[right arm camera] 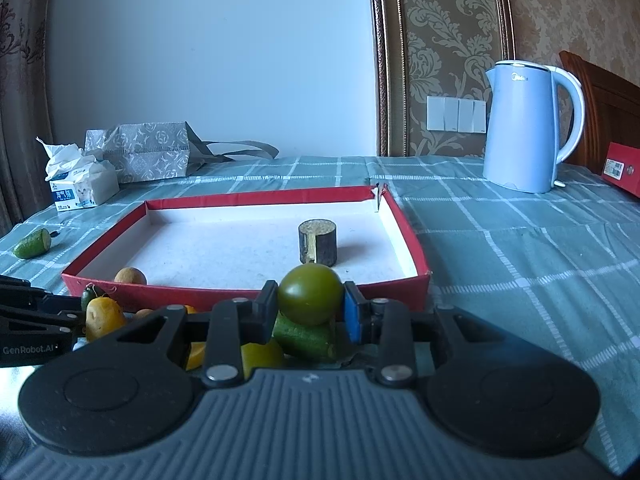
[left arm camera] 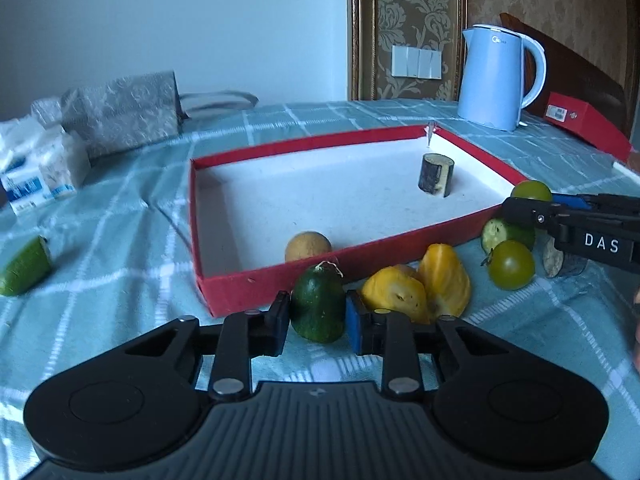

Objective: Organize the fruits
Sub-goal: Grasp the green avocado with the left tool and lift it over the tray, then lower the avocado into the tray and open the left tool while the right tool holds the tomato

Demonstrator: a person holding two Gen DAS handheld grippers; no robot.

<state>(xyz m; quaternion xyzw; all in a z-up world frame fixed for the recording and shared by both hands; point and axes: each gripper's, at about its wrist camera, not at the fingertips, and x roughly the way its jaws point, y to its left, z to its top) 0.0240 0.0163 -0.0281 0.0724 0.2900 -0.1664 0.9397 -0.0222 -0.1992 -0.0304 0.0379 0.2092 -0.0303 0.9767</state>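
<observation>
A red-walled, white-floored tray [left arm camera: 304,280] [right arm camera: 248,289] holds a dark cylindrical fruit chunk [left arm camera: 435,175] [right arm camera: 317,242] and a tan round fruit [left arm camera: 308,246] [right arm camera: 130,276]. My left gripper [left arm camera: 318,322] is shut on a dark green fruit piece [left arm camera: 318,306] in front of the tray's near wall. My right gripper [right arm camera: 310,312] is shut on a green tomato [right arm camera: 310,294] [left arm camera: 531,191] just outside the tray's wall. Yellow fruit pieces [left arm camera: 424,286] [right arm camera: 102,316], a second green tomato [left arm camera: 512,265] and a cut cucumber piece [left arm camera: 506,234] [right arm camera: 304,338] lie on the cloth.
A blue kettle [left arm camera: 496,78] [right arm camera: 530,126] stands behind the tray, a red box [left arm camera: 584,124] [right arm camera: 622,172] beside it. A grey bag [left arm camera: 124,112] [right arm camera: 142,156] and tissue pack [left arm camera: 38,172] [right arm camera: 82,186] sit at the left. A green fruit half [left arm camera: 24,266] [right arm camera: 32,244] lies far left.
</observation>
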